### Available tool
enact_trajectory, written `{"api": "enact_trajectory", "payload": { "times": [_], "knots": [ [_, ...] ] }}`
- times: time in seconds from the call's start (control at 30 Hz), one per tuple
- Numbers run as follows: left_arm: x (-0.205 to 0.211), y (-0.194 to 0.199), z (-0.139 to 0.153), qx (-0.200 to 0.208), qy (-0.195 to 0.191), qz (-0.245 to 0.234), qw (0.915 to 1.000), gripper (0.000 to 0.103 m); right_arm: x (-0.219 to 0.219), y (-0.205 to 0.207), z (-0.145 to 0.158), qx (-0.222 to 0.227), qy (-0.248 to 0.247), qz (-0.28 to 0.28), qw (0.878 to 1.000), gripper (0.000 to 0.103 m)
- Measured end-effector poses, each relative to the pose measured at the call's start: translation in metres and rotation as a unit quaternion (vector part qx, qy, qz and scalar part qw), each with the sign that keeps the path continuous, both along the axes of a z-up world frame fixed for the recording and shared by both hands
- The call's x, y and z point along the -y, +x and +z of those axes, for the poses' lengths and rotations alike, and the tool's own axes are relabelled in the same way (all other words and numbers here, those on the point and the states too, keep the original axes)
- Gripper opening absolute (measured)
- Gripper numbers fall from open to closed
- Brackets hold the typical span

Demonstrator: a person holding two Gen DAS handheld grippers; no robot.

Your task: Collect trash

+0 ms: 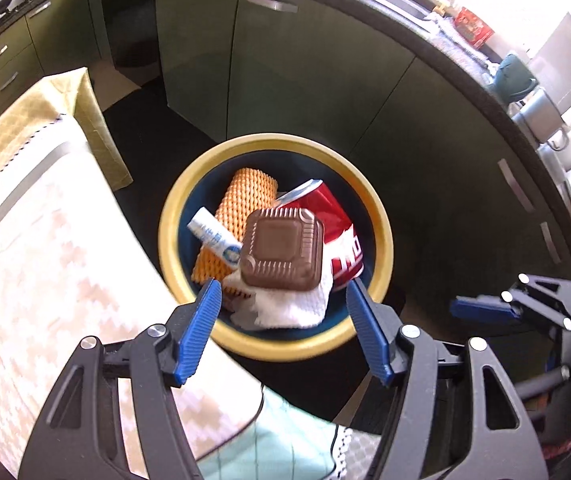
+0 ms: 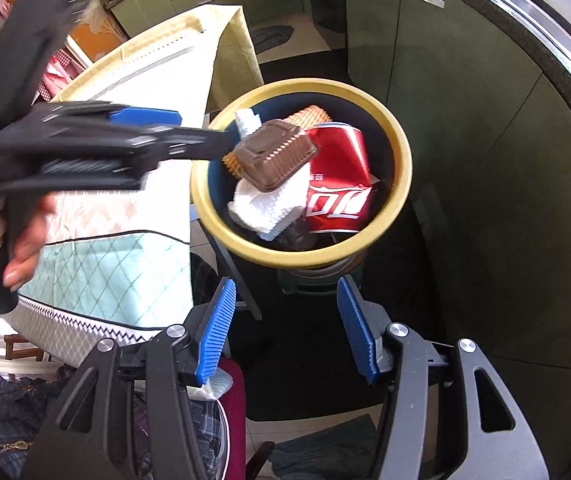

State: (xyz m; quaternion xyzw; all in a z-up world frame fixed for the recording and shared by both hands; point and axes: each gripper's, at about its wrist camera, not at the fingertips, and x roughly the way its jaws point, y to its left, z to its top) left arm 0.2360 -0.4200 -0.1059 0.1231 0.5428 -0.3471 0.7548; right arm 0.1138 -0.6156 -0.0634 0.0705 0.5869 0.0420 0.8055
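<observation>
Your left gripper [image 1: 281,296] points steeply down over the bin [image 1: 381,216], its blue pads [image 1: 201,328] standing apart with nothing pressed between them. Just beyond the tips, the brown ribbed tray [image 1: 283,250] lies bottom-up on top of the trash; from the left wrist view you cannot tell whether it rests on the pile or hangs just above it.

Your right gripper [image 2: 285,324] is held nearer to you, short of the bin rim, jaws apart and empty.

Inside the yellow-rimmed bin, the tray sits over a white paper towel [image 1: 297,308]. A crushed red can [image 1: 341,232] lies to its right, an orange ribbed sleeve [image 1: 241,204] behind it, and a small white wrapper [image 1: 213,236] to its left.

The bin stands on dark floor between a cloth-covered surface [image 1: 45,248] on the left and green cabinet doors [image 1: 305,68] behind.

In the right wrist view, your hand [image 2: 17,236] grips the left tool's handle.
</observation>
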Motion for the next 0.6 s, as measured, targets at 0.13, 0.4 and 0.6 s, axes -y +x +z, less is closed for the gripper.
{"api": "enact_trajectory", "payload": {
  "times": [0.13, 0.4, 0.6],
  "knots": [
    [-0.053, -0.022, 0.021, 0.033, -0.021, 0.022, 0.9990, 0.067, -0.016, -0.003, 0.004, 0.010, -0.005, 0.007, 1.000, 0.058],
    [-0.193, -0.070, 0.046, 0.141, -0.016, 0.143, 0.9795, 0.090, -0.053, -0.014, 0.012, 0.045, -0.026, 0.016, 0.998, 0.063],
    [-0.293, -0.104, 0.042, 0.169, -0.006, 0.239, 0.9563, 0.094, -0.084, -0.028, 0.021, 0.084, -0.042, 0.029, 0.995, 0.074]
  ]
}}
